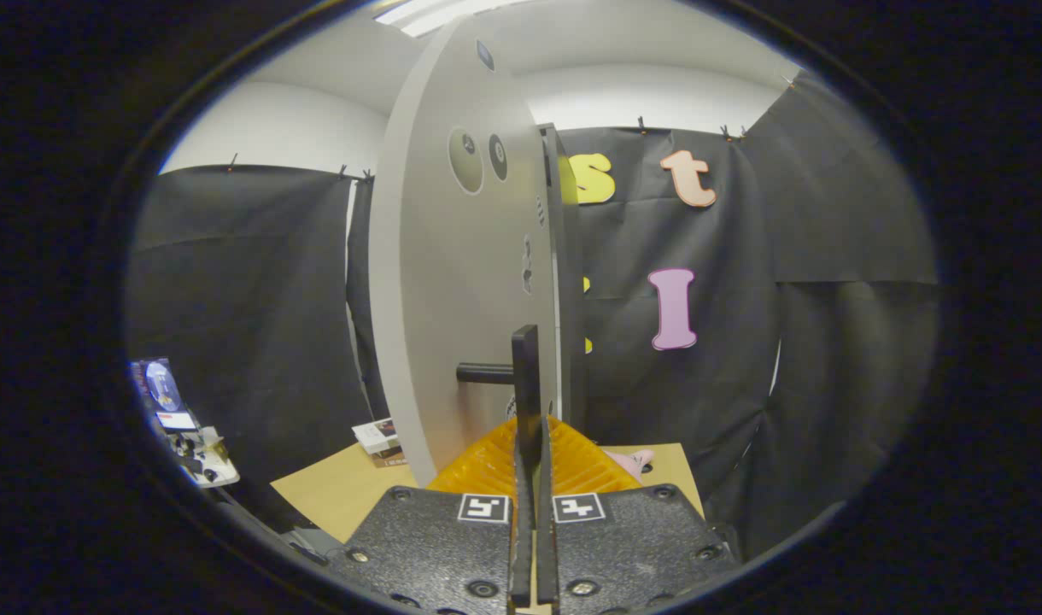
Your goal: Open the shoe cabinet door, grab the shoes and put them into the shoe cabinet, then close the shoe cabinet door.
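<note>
Jaws [532, 444] clamp flat door handle [526, 384] (matte)

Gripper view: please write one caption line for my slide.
Gripper jaws shut on the dark handle of the grey cabinet door, seen edge-on.

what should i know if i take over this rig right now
Claw: shut on the door handle, both fingers pressing its upright bar.
Cabinet door: seen nearly edge-on, apparently swung partly off the cabinet.
Pink thing, maybe a shoe, lies on the table just beyond the fingers.
Done: handle gripped.
Left, probably: finish opening, put the shoes in, close the door.
</note>
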